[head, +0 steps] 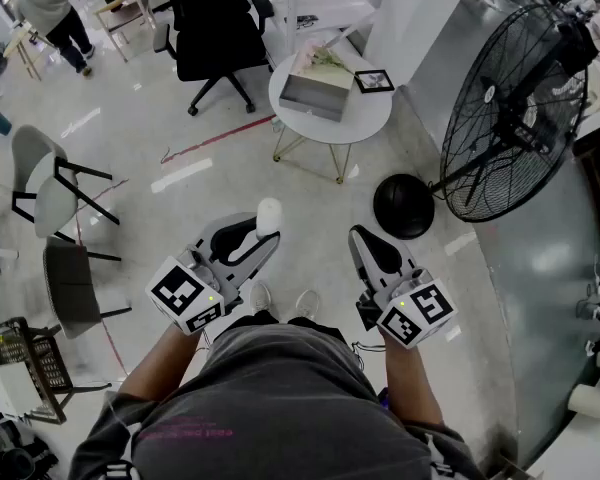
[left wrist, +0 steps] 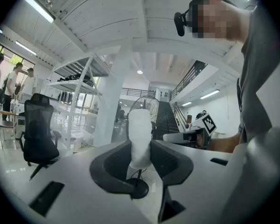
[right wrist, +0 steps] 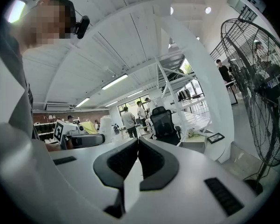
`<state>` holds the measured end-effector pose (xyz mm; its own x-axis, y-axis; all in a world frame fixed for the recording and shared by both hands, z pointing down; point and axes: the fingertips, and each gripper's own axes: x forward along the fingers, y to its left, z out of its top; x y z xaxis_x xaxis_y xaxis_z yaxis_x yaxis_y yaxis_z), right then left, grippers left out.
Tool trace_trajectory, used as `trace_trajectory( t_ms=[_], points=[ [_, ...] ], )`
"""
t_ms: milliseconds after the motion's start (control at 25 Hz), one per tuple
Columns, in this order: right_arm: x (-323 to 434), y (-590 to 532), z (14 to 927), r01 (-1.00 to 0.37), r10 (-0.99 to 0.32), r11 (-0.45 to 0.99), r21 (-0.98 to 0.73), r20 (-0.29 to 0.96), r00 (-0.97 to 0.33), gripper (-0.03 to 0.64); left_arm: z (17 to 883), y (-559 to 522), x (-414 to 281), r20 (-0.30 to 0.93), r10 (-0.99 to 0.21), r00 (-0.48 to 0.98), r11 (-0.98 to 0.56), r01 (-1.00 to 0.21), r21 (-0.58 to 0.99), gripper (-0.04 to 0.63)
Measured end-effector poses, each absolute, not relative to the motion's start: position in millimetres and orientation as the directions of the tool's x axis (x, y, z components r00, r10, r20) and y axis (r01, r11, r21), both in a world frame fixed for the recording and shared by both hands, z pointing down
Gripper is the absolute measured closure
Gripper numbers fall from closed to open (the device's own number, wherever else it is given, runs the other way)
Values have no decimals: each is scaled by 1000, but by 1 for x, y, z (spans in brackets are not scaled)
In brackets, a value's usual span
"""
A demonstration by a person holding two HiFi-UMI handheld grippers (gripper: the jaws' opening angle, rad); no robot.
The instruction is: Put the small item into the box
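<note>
A person stands on a pale, glossy floor, seen from above. Each hand holds a grey-and-white two-jaw gripper at waist height, well short of a round white table (head: pixel 366 114) ahead.

The left gripper (head: pixel 263 230) has its dark pads pressed on either side of a small white soft-looking cylinder (head: pixel 267 215). The cylinder stands upright between the jaws, and its top pokes out beyond their tips. Held like this, it seems ready to be carried forward and lowered end-first.

The right gripper (head: pixel 359 236) is as far from the table as the left one and sits to its right. Its jaws are together with nothing between them (it looks like the spare hand for now).

A rectangular grey box (head: pixel 313 97) sits on the table's left half, open at the top. Something pale pink and green shows inside it, perhaps flowers or tissue, but it is too small to tell. A small black-framed square card (head: pixel 374 81) lies on the table's right half.

The cylinder is well apart from the box and not yet in it, so the carry and the drop remain to be done.

A large black cage fan (head: pixel 510 98) on a round base stands right of the table. A black office chair (head: pixel 215 28) stands beyond the table, to its left.
</note>
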<state>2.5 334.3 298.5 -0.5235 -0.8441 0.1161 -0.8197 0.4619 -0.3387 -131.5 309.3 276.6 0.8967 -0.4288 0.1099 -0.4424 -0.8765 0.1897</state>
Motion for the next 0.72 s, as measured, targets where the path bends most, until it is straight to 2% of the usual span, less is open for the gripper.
trace_trajectory(
  t_ms=[720],
  points=[
    [32, 333, 304, -790, -821, 496, -360, 101, -561, 595, 280, 312, -102, 110, -466, 878, -860, -478, 178, 459]
  ],
)
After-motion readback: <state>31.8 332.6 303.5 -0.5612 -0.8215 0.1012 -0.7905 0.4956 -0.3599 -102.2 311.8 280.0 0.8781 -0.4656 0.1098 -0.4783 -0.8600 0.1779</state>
